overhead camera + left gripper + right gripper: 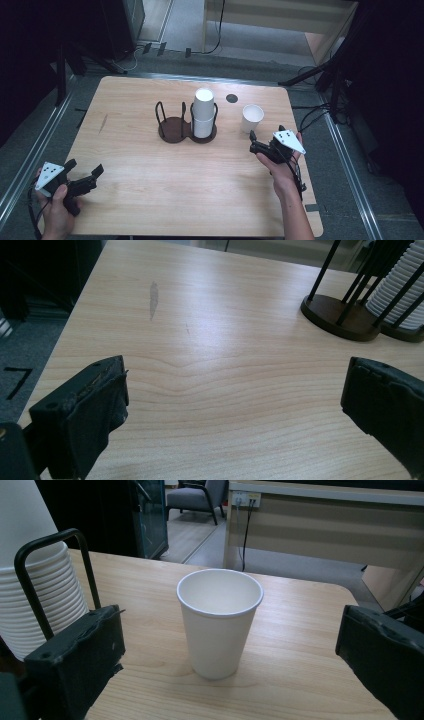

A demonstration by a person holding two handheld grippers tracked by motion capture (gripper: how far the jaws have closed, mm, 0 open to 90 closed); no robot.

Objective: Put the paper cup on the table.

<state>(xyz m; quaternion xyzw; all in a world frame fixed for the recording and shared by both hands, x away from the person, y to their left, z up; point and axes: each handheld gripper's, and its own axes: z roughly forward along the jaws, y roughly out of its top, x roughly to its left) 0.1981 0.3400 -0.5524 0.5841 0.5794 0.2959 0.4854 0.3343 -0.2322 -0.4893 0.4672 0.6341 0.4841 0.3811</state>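
A single white paper cup [252, 117] stands upright and empty on the wooden table [150, 185], right of a dark two-ring cup holder [175, 131]. The holder's right ring carries a stack of upturned white cups [203, 112]; its left ring is empty. My right gripper [266, 133] sits just in front of the lone cup, open, and in the right gripper view the cup [219, 625] stands between and beyond the jaws without touching them. My left gripper [85, 168] rests open at the table's near left corner, with bare wood between its jaws in the left gripper view.
A small black disc [231, 98] lies on the table behind the lone cup. The holder base [340, 315] and cup stack [400, 285] show at the upper right of the left gripper view. Dark stands and cables surround the table.
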